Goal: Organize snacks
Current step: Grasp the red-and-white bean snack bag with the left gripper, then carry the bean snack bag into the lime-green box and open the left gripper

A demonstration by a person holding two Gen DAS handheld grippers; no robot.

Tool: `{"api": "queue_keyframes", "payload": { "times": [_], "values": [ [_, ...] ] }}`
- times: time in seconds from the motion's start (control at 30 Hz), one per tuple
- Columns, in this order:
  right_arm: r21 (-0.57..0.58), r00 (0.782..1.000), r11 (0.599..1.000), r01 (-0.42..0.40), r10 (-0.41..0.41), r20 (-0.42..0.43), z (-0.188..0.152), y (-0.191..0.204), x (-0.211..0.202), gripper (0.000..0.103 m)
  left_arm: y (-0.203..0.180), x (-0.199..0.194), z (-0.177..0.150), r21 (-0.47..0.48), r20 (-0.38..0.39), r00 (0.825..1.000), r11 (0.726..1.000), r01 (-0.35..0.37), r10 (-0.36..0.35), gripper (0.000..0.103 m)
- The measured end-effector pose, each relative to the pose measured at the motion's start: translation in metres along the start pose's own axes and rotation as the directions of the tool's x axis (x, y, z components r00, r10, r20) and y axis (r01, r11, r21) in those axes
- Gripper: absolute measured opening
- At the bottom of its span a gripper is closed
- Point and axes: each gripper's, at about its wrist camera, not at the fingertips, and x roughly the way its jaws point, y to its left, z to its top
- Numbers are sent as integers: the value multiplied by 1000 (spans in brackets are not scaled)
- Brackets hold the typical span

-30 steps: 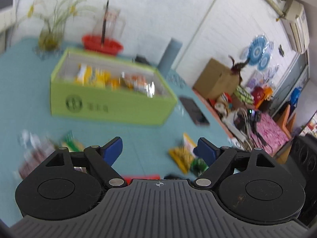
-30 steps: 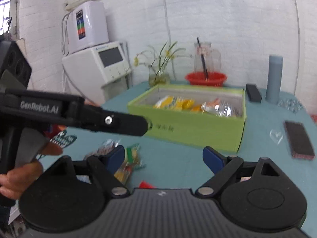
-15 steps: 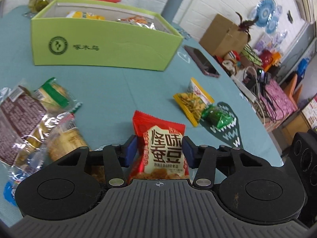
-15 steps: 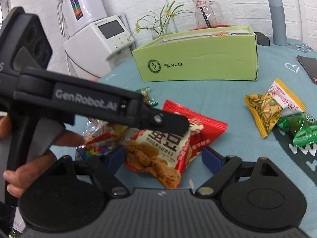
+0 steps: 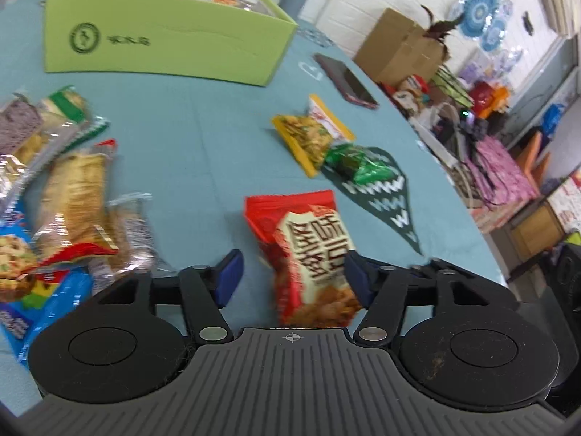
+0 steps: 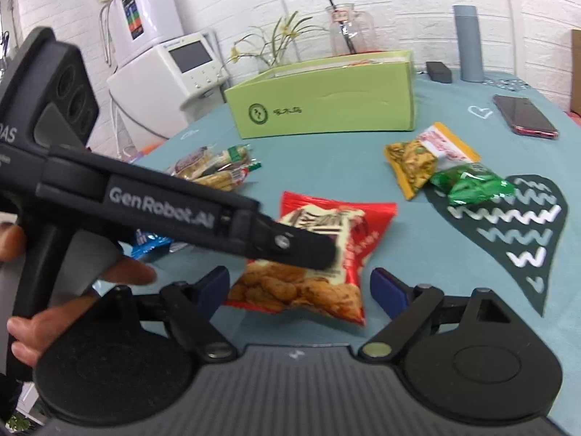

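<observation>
**Red snack bag between open jaws, not gripped**

My left hand-held gripper [image 5: 292,276] has just been opening around the red snack bag [image 5: 312,258] on the counter [image 5: 203,138]; one pad touches. My right hand-held gripper [image 6: 299,290] stands open behind it. Green box [image 6: 326,98] well beyond, presumably the destination.

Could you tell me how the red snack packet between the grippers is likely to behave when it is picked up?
The red snack packet is a puffed, glossy foil pillow, so it probably weighs little and may slip between pads. Its crimped ends look floppy, so it would likely sag or swing. The printed picture suggests crisp pieces, so a hard squeeze from the left gripper might crush them.
</observation>
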Motion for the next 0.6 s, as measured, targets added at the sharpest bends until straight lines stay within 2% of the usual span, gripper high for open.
{"api": "queue_keyframes", "payload": {
  "times": [0.03,0.13,0.17,0.23,0.33,0.37,0.4,0.5,0.6],
  "values": [
    [2,1000,1000,-1,1,6,0,-1,-1,90,1,-2,0,-4,7,1000,1000,-7,7,57],
    [1,1000,1000,-3,3,14,4,-2,4,89,-3,-3,-1,4,14,1000,1000,4,-4,58],
    [-8,1000,1000,-8,8,11,4,-1,7,89,-5,-1,-1,10,7,1000,1000,7,-7,56],
    [-16,1000,1000,-17,17,-5,4,0,13,90,-7,7,-3,17,-22,1000,1000,7,-6,45],
    [-37,1000,999,6,-5,6,3,3,16,86,-6,10,-5,13,-13,1000,1000,21,-20,44],
    [-40,1000,999,13,-12,12,3,4,16,83,-5,10,-5,7,-16,999,1000,30,-30,41],
    [-43,1000,999,11,-10,17,2,5,16,78,-2,11,-5,-10,-24,998,998,55,-55,29],
    [-59,999,998,35,-34,18,3,11,14,76,5,10,-3,-57,-24,996,995,87,-88,22],
    [-89,998,995,47,-44,38,11,20,11,76,4,3,4,-53,-3,997,995,83,-83,18]
  ]
}}
